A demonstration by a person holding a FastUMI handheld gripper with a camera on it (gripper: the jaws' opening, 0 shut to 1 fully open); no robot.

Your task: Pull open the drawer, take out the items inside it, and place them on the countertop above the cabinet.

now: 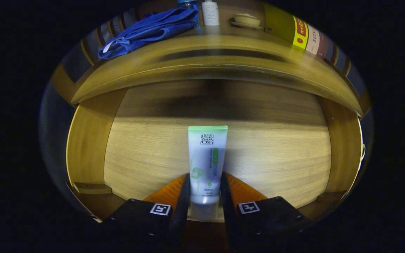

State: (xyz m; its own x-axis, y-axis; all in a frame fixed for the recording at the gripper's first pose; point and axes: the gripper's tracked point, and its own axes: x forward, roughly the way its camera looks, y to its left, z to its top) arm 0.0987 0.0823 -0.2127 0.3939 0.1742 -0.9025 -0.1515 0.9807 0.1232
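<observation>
The claw [205, 191] is closed on the tube [207, 161], one finger pressing each side of its lower end near the cap. The tube points away from the fingers, its crimped end over the drawer [146, 154] floor. Whether it is already lifted or lies flat on the floor I cannot tell; the streaked wood suggests movement.

Above and beyond the drawer runs the worktop [195, 59], carrying a blue cloth [149, 30], a white bottle [210, 13], a small bowl [247, 20] and books [304, 35].

The likely troubles from here:

- The grip sits at one end only, so most of the tube hangs ahead of the fingers. A quick swing could make it pivot or slide out, as soft plastic gives under the squeeze.
- The worktop's front edge overhangs the drawer. Lifting straight up risks knocking the tube's far end against that edge and prising it loose. Pulling back first looks safer.
- Free space on the worktop seems narrow: the cloth lies to one side, the bottle and bowl behind, the books on the other side. Setting down carelessly could tip the bottle or nudge the bowl.
- Squeezing harder near the cap may force contents out if the cap is loose.
</observation>
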